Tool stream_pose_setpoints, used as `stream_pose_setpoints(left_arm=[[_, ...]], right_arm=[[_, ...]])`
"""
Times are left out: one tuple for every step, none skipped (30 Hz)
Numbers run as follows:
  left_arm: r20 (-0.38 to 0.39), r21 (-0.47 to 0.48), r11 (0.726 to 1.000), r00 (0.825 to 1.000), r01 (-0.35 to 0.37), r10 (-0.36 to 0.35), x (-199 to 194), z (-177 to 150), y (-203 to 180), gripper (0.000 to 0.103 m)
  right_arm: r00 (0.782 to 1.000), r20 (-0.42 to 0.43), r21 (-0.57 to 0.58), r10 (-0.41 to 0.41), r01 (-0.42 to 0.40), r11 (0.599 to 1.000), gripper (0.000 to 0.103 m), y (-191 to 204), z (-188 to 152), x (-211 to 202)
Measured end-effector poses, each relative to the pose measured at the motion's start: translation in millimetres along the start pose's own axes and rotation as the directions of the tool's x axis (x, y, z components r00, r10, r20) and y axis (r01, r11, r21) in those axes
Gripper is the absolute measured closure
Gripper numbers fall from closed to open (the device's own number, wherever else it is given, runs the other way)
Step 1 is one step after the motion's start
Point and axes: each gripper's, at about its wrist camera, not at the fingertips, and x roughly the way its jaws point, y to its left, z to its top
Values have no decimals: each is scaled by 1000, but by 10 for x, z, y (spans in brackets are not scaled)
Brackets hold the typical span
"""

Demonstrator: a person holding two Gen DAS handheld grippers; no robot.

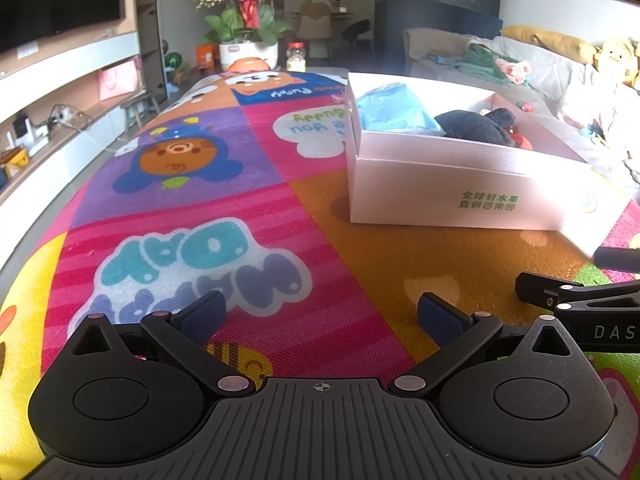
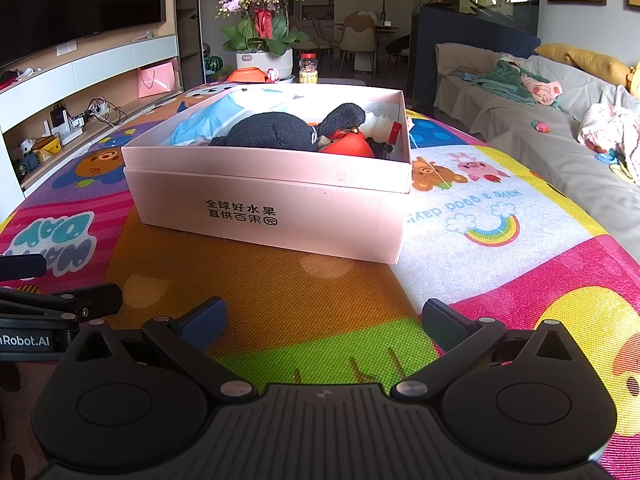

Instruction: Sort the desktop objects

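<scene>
Evidently the sorting looks close to done: the pink box (image 2: 276,200) sits on the colourful mat (image 2: 500,240), already holding a black plush toy (image 2: 280,132), a blue bag (image 2: 208,120) and an orange item (image 2: 348,145), and no loose object shows on the mat. Both tools hover low, just short of the box, side by side. The left gripper (image 1: 320,316) has its 2 fingers spread wide with nothing between them; the right gripper (image 2: 324,320) is likewise spread and empty. A good finish means scanning the mat for strays first, then keeping both grippers clear of the box wall.
</scene>
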Motion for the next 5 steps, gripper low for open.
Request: stream_pose_setpoints(left_arm=[[0, 0, 1000, 1000, 0, 0, 0, 0, 3, 0], [-1, 1, 1000, 1000, 0, 0, 0, 1, 5, 0], [-2, 2, 1000, 1000, 2, -2, -2, 1, 7, 0], [-3, 4, 1000, 1000, 4, -4, -3, 1, 7, 0], [-5, 5, 1000, 1000, 5, -5, -3, 5, 8, 0]], right_arm=[[1000, 0, 0, 0, 0, 1000, 0, -4, 1, -1], [1000, 0, 0, 0, 0, 1000, 0, 1, 0, 0], [1000, 0, 0, 0, 0, 1000, 0, 1, 0, 0], [1000, 0, 0, 0, 0, 1000, 0, 0, 0, 0], [1000, 0, 0, 0, 0, 1000, 0, 0, -1, 0]])
